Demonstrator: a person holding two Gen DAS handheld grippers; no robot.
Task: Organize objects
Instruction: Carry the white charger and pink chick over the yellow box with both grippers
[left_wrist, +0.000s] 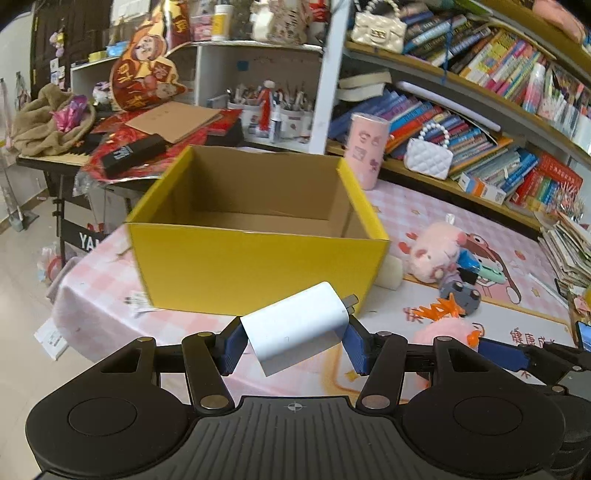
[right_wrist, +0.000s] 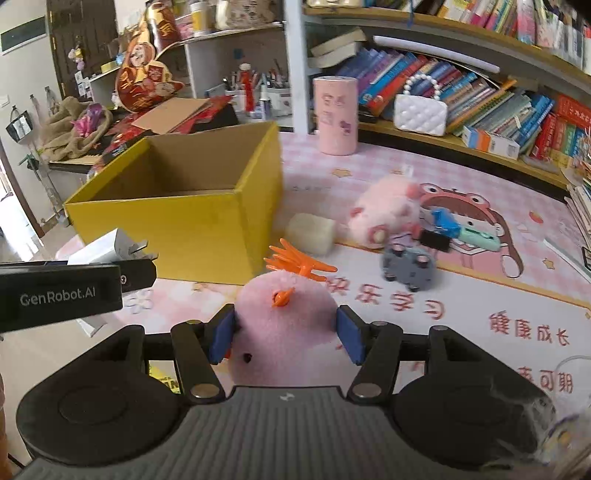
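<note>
My left gripper (left_wrist: 295, 341) is shut on a white plug charger (left_wrist: 295, 328) and holds it above the mat, just in front of the open yellow cardboard box (left_wrist: 258, 258). The box looks empty inside. My right gripper (right_wrist: 284, 334) is shut on a pink plush toy with an orange beak (right_wrist: 284, 325), right of the box's near corner (right_wrist: 240, 236). The left gripper with the charger (right_wrist: 107, 247) shows at the left of the right wrist view.
On the pink mat lie a pink pig plush (right_wrist: 384, 210), a grey toy (right_wrist: 410, 267), an orange hair claw (right_wrist: 295, 260), a pale block (right_wrist: 310, 232), blue and green clips (right_wrist: 461, 229). A pink canister (right_wrist: 335, 115) stands behind. Bookshelves line the back and right.
</note>
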